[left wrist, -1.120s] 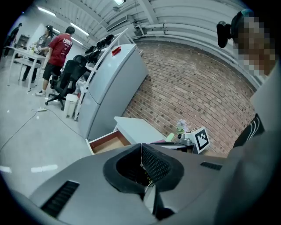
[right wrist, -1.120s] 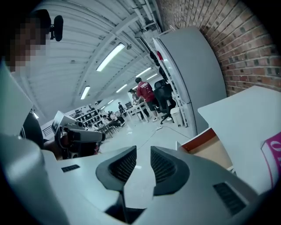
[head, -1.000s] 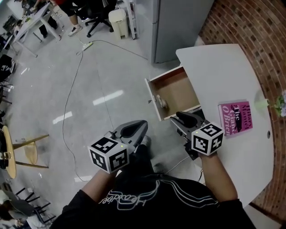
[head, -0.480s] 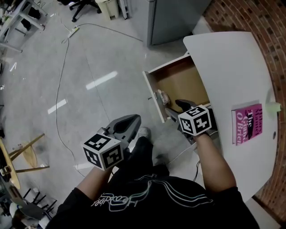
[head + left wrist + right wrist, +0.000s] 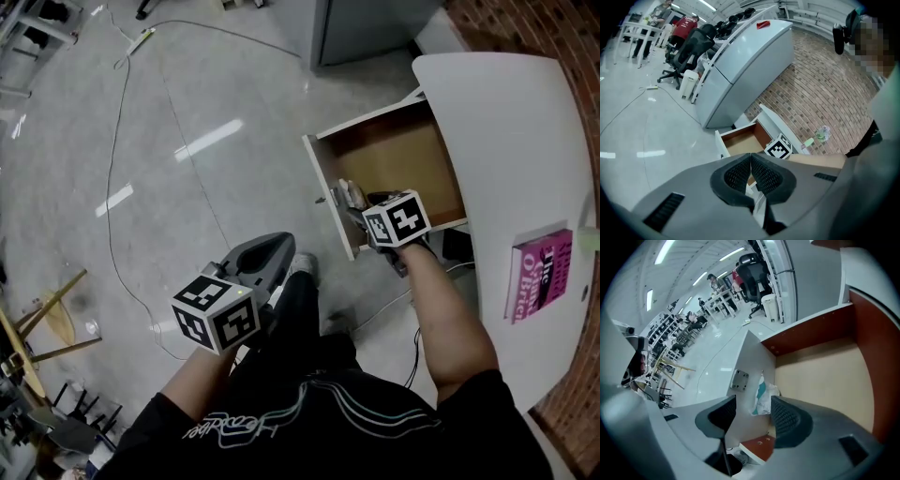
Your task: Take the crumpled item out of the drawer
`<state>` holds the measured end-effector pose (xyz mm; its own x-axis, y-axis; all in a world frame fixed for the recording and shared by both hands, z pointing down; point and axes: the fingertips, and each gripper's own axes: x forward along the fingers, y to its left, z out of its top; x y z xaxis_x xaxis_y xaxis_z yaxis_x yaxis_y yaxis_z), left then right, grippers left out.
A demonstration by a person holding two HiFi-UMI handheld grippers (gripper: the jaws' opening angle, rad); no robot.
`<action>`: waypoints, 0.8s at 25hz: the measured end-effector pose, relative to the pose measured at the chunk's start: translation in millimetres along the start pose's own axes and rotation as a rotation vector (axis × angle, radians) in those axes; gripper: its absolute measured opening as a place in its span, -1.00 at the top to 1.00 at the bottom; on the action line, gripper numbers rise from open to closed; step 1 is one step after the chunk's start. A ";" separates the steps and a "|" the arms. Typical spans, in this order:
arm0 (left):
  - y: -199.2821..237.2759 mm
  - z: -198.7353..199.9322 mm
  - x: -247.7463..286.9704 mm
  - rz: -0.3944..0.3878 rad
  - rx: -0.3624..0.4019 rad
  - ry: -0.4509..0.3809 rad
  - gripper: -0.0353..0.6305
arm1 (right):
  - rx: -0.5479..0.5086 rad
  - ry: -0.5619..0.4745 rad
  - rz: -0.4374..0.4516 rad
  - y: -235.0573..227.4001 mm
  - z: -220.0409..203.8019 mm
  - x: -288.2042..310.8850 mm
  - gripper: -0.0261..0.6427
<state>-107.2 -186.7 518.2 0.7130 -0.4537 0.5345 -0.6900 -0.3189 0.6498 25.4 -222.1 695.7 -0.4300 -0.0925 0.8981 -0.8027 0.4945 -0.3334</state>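
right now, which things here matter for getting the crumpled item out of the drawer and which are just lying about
For the job:
- crumpled item, at the drawer's front
- open drawer
- right gripper, jaws opening, item ahead between them, not gripped

Just lying about:
- pink book on the white desk
- cable on the floor
- left gripper, shut, idle

On my feed the white round-edged tabletop point(image 5: 506, 122) fills 1 to 4 o'clock, with 1 pink book point(image 5: 542, 274) lying flat at 3 o'clock. Its open wooden drawer point(image 5: 403, 155) holds a crumpled white-and-teal item point(image 5: 349, 195) against the front panel. A thin grey cable point(image 5: 110, 202) trails over the glossy grey floor point(image 5: 216, 84) at 10 o'clock.
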 end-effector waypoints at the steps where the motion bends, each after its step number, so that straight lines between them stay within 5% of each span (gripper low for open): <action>1: 5.2 -2.2 2.3 0.004 -0.004 0.006 0.82 | 0.000 0.019 0.000 -3.6 -0.3 7.0 0.26; 16: 55.4 -18.8 22.6 0.074 -0.078 0.027 0.82 | 0.064 0.170 -0.015 -36.8 -9.7 65.7 0.27; 20: 50.6 -11.3 27.0 0.063 -0.067 0.016 0.82 | 0.089 0.172 -0.022 -37.0 -12.4 65.6 0.61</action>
<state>-121.4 -205.7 571.6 0.6707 -0.4578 0.5836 -0.7241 -0.2334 0.6491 32.0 -235.7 770.5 -0.3410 0.0506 0.9387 -0.8476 0.4153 -0.3303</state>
